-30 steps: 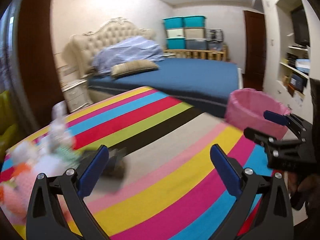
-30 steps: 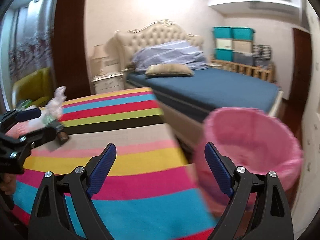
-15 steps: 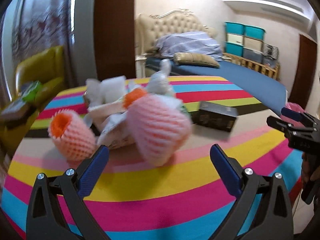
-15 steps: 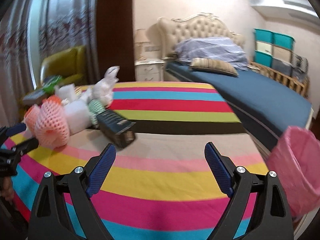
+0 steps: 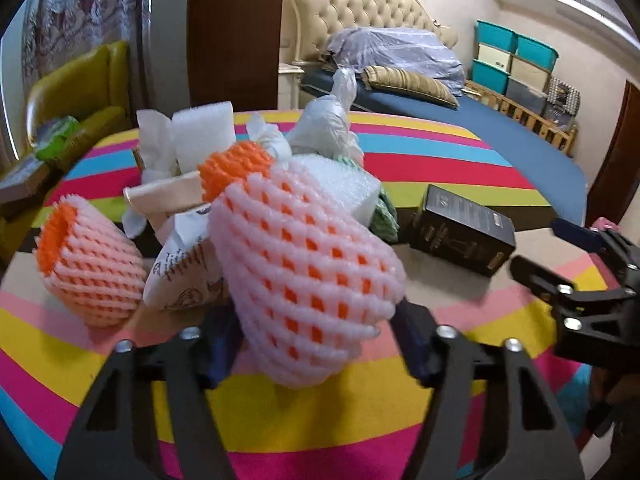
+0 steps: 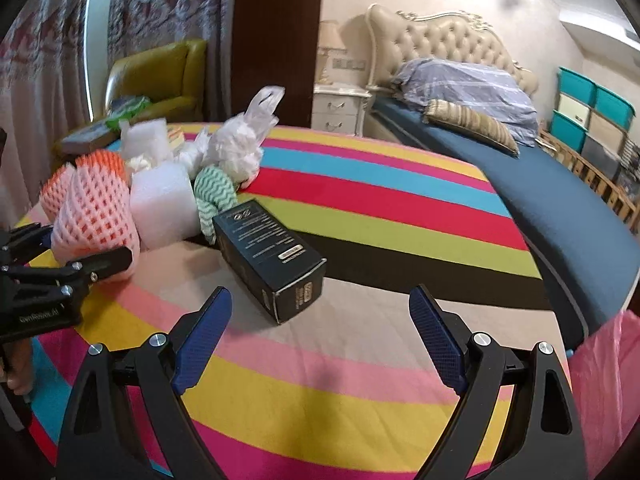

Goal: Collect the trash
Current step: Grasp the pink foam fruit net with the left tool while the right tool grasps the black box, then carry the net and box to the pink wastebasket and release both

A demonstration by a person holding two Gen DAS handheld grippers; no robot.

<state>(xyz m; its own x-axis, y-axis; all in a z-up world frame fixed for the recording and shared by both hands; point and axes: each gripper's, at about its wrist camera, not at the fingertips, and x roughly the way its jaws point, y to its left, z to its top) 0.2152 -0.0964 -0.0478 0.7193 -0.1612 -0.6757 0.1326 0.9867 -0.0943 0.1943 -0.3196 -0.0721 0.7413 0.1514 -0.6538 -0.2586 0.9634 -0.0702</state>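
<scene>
Left claw has just been closing, blue pads now against both sides of the big pink foam fruit net, gripping it at the near edge of the trash pile. Right claw wide open, nothing between its pads, over bare striped worktop; open cloth all round it. Black box lies just ahead, apart from the pile. Second foam net left of the gripped one, near the worktop's left edge. White plastic bag farther back. Pink bin past the worktop's right edge. Blue bed behind.
</scene>
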